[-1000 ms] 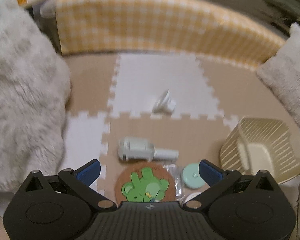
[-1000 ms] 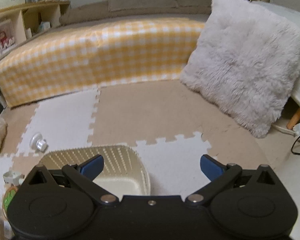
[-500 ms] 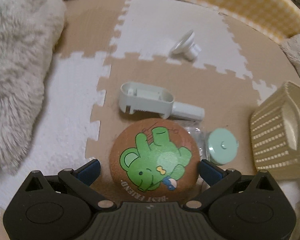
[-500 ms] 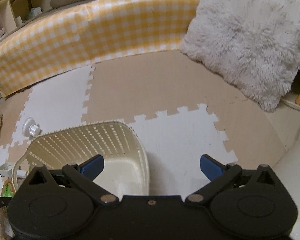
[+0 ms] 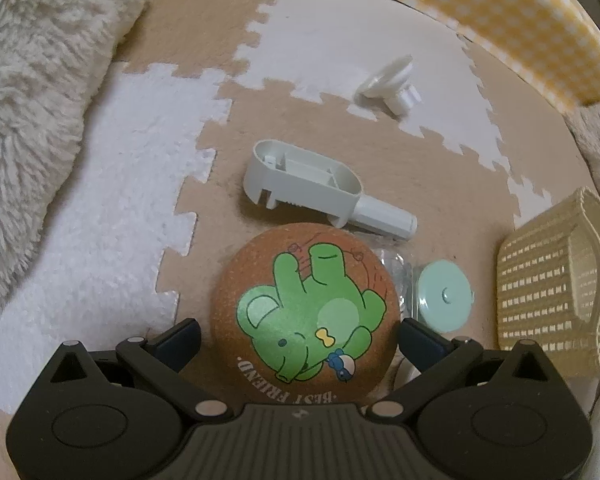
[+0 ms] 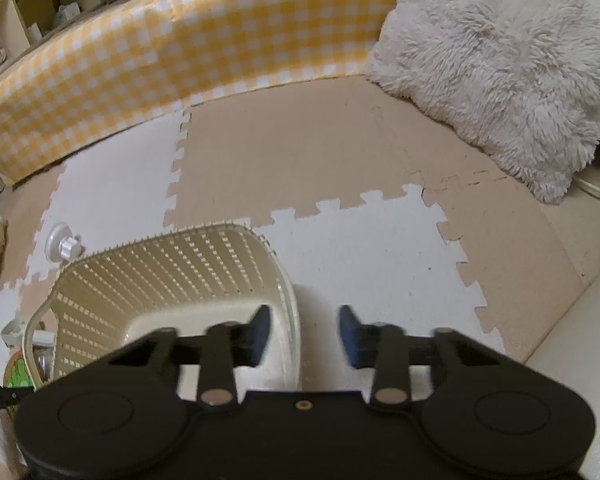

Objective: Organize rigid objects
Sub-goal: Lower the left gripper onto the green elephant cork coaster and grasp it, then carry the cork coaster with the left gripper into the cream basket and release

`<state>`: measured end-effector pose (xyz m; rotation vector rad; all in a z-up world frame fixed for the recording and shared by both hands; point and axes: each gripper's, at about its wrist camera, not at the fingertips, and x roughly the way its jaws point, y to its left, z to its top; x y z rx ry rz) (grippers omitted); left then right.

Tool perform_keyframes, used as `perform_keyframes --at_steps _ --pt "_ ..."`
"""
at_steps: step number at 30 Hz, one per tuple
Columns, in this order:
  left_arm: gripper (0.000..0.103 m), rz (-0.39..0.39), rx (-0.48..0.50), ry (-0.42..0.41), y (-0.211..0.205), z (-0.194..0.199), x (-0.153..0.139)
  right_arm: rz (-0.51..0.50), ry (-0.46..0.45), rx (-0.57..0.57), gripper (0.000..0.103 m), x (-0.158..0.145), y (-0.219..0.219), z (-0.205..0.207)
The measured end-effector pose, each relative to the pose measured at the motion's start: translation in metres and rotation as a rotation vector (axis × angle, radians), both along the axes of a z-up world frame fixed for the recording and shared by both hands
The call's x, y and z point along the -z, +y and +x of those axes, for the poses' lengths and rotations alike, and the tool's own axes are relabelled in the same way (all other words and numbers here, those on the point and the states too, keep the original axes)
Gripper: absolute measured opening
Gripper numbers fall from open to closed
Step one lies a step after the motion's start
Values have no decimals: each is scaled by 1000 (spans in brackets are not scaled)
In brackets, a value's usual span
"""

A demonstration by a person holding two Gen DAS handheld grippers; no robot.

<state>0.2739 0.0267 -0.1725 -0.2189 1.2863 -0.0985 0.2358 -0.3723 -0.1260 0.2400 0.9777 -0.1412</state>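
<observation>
The left hand-held gripper point(image 5: 300, 334) points steeply down, jaws wide; the right hand-held gripper point(image 6: 304, 336) is closing.

Round cork coaster point(image 5: 306, 312) with a green cartoon bear and "BEST FRIEND" lies flat, bottom center of my left view. Just above it a grey plastic holder point(image 5: 312, 188) lies on its side. A mint disc point(image 5: 444, 296) sits right of the coaster. The cream slatted basket point(image 5: 556, 296) is at the right edge and a white knob point(image 5: 392, 84) is upper right.

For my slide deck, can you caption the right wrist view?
Right gripper closing astride the cream basket's rim on a puzzle-tile foam mat.
</observation>
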Motion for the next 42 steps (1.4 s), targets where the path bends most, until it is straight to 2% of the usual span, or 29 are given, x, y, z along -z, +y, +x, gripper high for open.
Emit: perform_keyframes --at_steps 2,4,9,12,20,23,25,29,35,42 --pt "103 10 12 -4 -2 0 -1 -2 3 -18 14 0 2 0" --pt "103 -11 17 -9 -2 0 -3 -13 0 -33 10 -2 5 1" --pt "103 -34 3 -48 0 2 -11 -52 10 -54 10 -4 10 2" --pt "103 -15 -8 -49 0 1 -10 -58 13 -54 10 -5 11 3" --pt "103 63 92 -60 -14 -4 -5 -58 13 -50 10 -4 11 2" --pt "102 95 115 -46 -16 -5 -2 -58 13 -50 10 -4 11 2" --pt "97 112 118 -36 -16 -5 -2 -59 13 -51 10 -4 11 2" --pt "97 148 99 -37 -13 -7 -9 -58 13 -50 10 -4 11 2" --pt "97 134 43 -43 -4 -11 -21 -56 14 -50 10 -4 11 2" --pt "97 164 97 -3 -13 -13 -11 -54 15 -50 10 -4 11 2"
